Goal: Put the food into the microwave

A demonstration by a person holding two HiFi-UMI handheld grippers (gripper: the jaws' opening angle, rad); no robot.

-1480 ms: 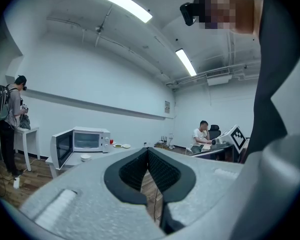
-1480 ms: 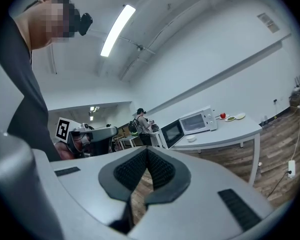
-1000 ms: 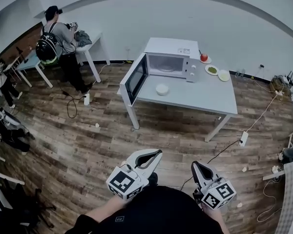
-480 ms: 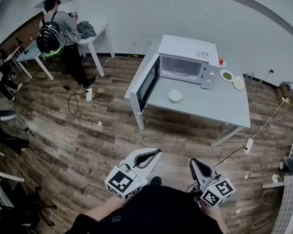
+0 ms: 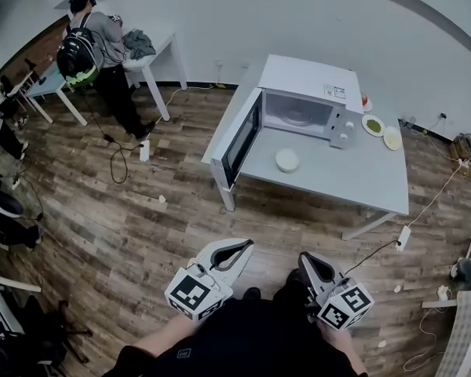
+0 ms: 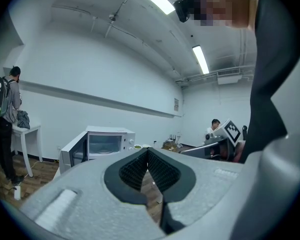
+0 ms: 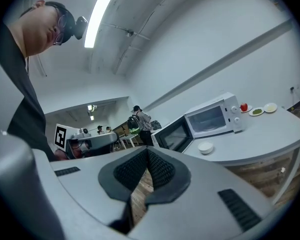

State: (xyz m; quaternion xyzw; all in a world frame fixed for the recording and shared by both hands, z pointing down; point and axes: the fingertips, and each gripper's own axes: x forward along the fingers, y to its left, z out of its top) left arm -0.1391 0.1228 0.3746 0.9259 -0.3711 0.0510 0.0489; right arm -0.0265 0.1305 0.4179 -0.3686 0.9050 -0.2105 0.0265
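Head view: small white round bowl at 1 o'clock on grey table, before open white microwave; left gripper and right gripper well apart from it. Left gripper view: pressed together, empty. Right gripper view: likewise. Probably light, rigid, slick, breakable; best pinched at the rim

A person (wearing a backpack) stands beside a white side table.

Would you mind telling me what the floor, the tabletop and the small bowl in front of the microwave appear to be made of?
Floor: wood or wood-look laminate planks, brown with visible grain and seams, slight sheen.
Tabletop: smooth, uniform pale grey, matte, probably laminate.
Bowl: plain white, smooth; ceramic or plastic, too small to tell.
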